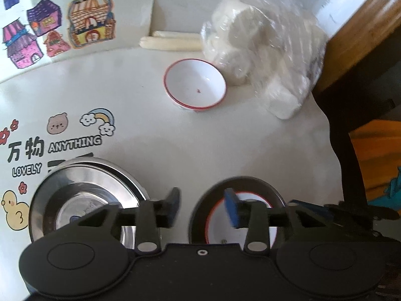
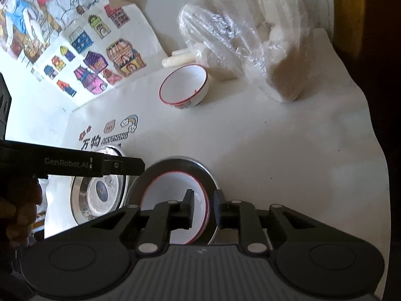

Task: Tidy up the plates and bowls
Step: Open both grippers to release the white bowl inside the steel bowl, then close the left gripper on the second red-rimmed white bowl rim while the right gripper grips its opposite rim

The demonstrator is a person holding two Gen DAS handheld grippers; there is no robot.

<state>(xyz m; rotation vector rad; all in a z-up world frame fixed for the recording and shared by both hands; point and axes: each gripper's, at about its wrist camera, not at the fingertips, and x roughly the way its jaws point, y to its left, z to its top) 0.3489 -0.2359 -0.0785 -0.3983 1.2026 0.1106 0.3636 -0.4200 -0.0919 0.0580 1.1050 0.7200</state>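
**Operator:** Looking down the left tongs (image 1: 203, 207), I see the jaws standing apart with nothing between the pads. They hang over the gap between two steel dishes. The steel plate (image 1: 82, 190) on the left is partly hidden by the tongs' body, and its near edge is cut off.

**Colleague:** And the dish on the right?

**Operator:** That is a steel bowl (image 1: 260, 188) with a red-rimmed white bowl (image 1: 255, 225) sitting inside it. Only the far half shows from the left wrist.

**Colleague:** What about the right tongs?

**Operator:** The right tongs (image 2: 204, 209) are narrow, and the rims of both nested bowls run up between the fingers. Whether the pads actually press on them I cannot tell; a slim gap seems to show beside each pad. The nested white bowl (image 2: 173, 200) looks tilted in the steel one (image 2: 180, 165).

**Colleague:** Anything else on the worktop (image 2: 288, 150)?

**Operator:** A second red-rimmed bowl (image 1: 195, 85) stands alone further back, just beside a clear plastic bag (image 1: 263, 57) of pale lumps that I cannot identify. Two pale sticks (image 1: 170, 41) lie behind it, their ends hidden by the bag. From the right wrist, a hand (image 2: 22, 205) at the left edge is dark and blurred.
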